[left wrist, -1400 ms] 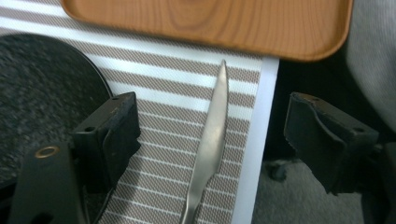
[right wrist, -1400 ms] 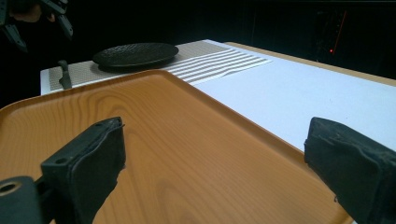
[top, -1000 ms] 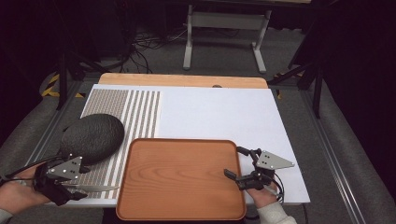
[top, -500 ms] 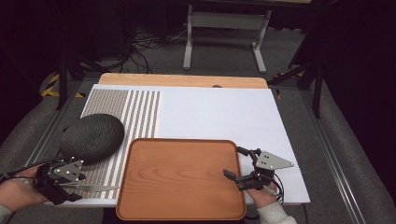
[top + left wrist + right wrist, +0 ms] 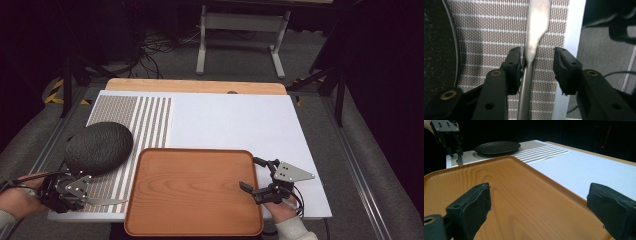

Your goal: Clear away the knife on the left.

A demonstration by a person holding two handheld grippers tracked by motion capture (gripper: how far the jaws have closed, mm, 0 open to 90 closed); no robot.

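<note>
A metal knife [image 5: 535,37] lies flat on the brown striped placemat [image 5: 489,30] near the table's front left edge. My left gripper [image 5: 537,58] points down over its handle and its jaws have just been closing. One pad touches the handle and the other stands clear of it. From above, the left gripper [image 5: 82,196] sits at the knife [image 5: 105,202], left of the wooden tray [image 5: 195,192]. My right gripper [image 5: 250,173] is open wide over the tray's right part, with bare tray [image 5: 506,195] between its jaws.
A dark textured plate [image 5: 99,147] rests upside down on the placemat just beyond the left gripper. A white board [image 5: 235,120] covers the table behind the tray. Past the table stand a metal frame [image 5: 240,30] and cables on the floor.
The left gripper has sunk slightly toward the placemat and its jaws have narrowed around the knife handle. The right gripper and tray have kept still.
</note>
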